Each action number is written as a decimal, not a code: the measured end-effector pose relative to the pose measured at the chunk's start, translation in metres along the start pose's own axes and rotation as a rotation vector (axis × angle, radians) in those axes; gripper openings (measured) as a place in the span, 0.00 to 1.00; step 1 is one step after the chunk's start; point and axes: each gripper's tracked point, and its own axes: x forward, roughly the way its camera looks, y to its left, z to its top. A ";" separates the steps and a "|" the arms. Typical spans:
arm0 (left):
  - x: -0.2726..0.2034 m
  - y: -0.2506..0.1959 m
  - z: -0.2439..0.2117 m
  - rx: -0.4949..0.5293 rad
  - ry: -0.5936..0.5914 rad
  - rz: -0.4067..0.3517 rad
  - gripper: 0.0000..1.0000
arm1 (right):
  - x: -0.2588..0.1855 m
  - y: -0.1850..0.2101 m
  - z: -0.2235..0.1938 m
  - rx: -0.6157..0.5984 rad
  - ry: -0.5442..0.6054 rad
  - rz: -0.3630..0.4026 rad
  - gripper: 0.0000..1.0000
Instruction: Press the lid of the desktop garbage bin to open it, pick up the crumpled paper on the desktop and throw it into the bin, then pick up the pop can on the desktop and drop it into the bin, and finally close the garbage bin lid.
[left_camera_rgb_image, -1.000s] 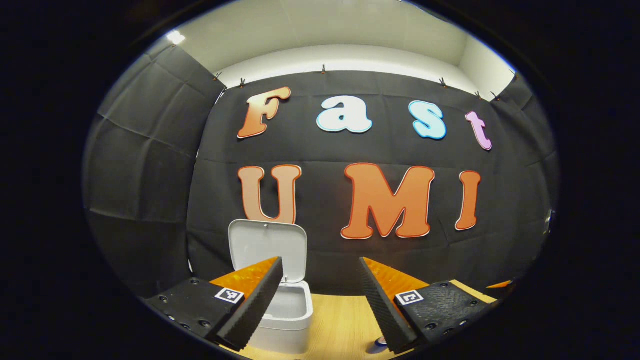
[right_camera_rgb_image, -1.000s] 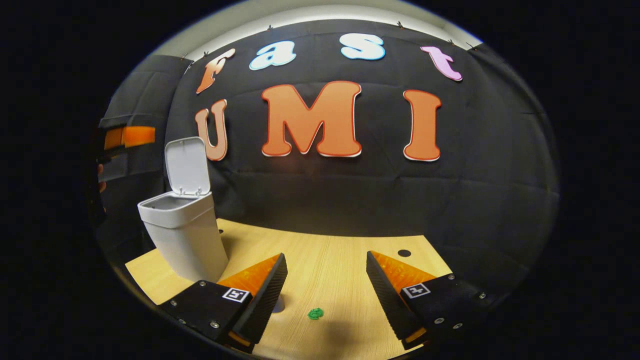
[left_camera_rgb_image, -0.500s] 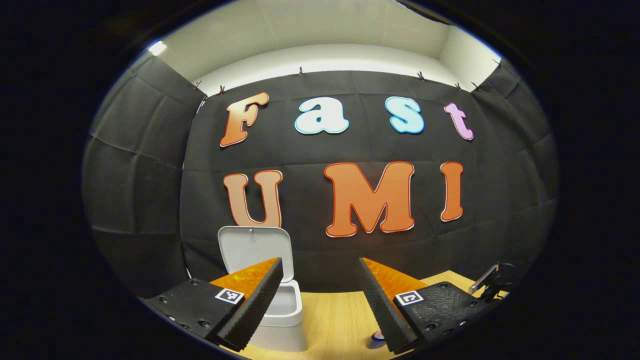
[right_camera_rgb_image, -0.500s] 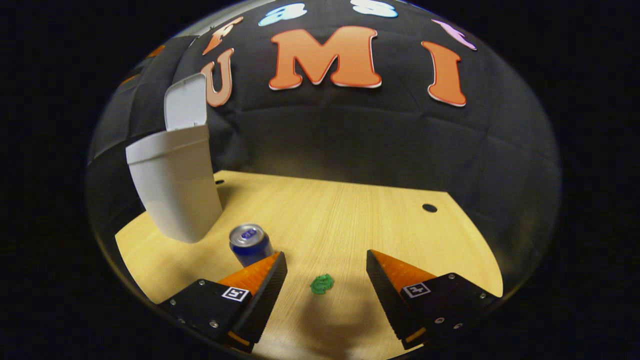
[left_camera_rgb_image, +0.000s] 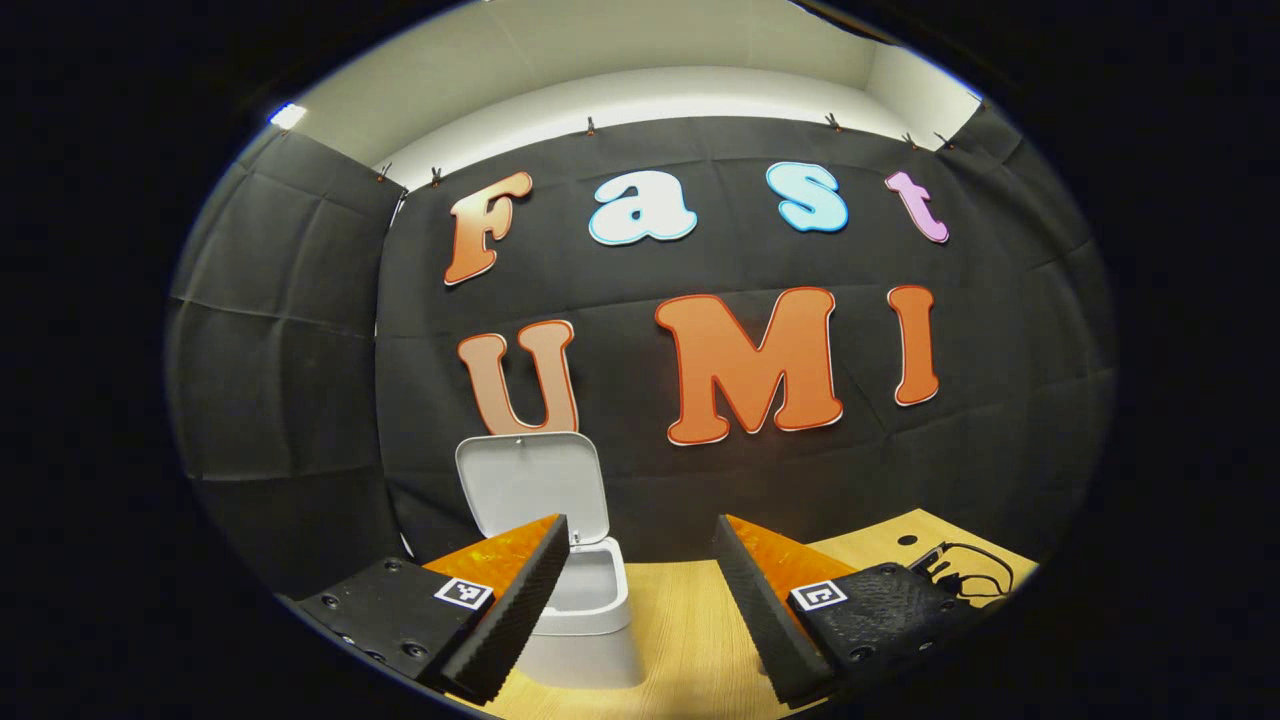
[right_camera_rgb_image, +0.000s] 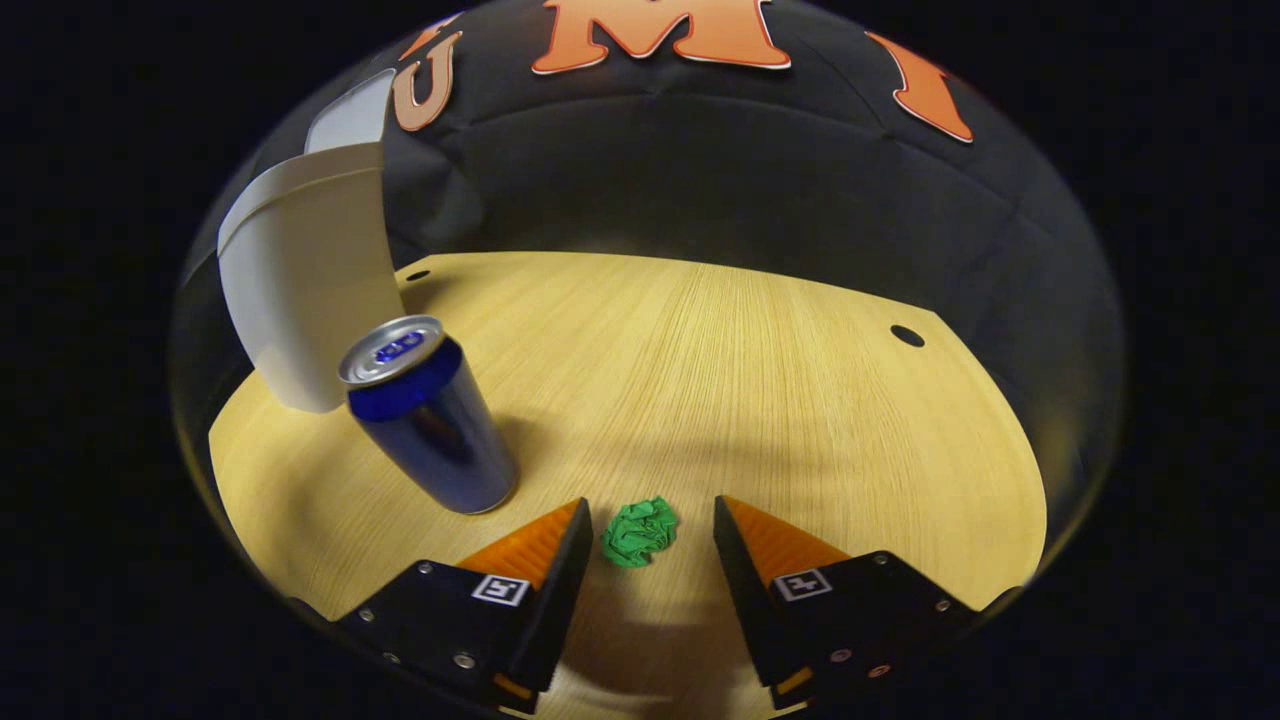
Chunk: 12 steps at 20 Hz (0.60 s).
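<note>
The green crumpled paper (right_camera_rgb_image: 640, 532) lies on the wooden desktop (right_camera_rgb_image: 760, 380), just between the fingertips of my right gripper (right_camera_rgb_image: 652, 503), which stands open and low over it without touching it. The blue pop can (right_camera_rgb_image: 430, 415) stands upright to the left of the paper. Behind the can is the white bin (right_camera_rgb_image: 305, 290) with its lid (right_camera_rgb_image: 350, 115) raised. In the left gripper view, my left gripper (left_camera_rgb_image: 641, 522) hangs open and empty in the air. Beyond its left finger stands the bin (left_camera_rgb_image: 590, 610), its lid (left_camera_rgb_image: 530, 485) upright.
The desktop has a round cable hole at the far right (right_camera_rgb_image: 907, 335) and another beside the bin (right_camera_rgb_image: 417, 275). A black cable (left_camera_rgb_image: 965, 570) lies at the table's right edge in the left gripper view. The black cloth wall closes off the back.
My right gripper has dropped toward the desktop and moved up to the paper, which now sits between its fingertips; the fingers stand slightly closer together. The left gripper has shifted only a little.
</note>
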 end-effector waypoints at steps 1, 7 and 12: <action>0.001 0.001 -0.003 -0.001 0.007 0.003 0.92 | 0.002 0.003 -0.006 0.008 0.016 0.008 0.63; 0.010 -0.007 -0.008 -0.014 0.016 -0.028 0.94 | -0.001 0.005 -0.007 -0.008 0.016 -0.003 0.28; 0.016 -0.009 -0.010 -0.043 0.014 -0.059 0.94 | -0.025 -0.006 0.023 0.012 -0.059 -0.015 0.13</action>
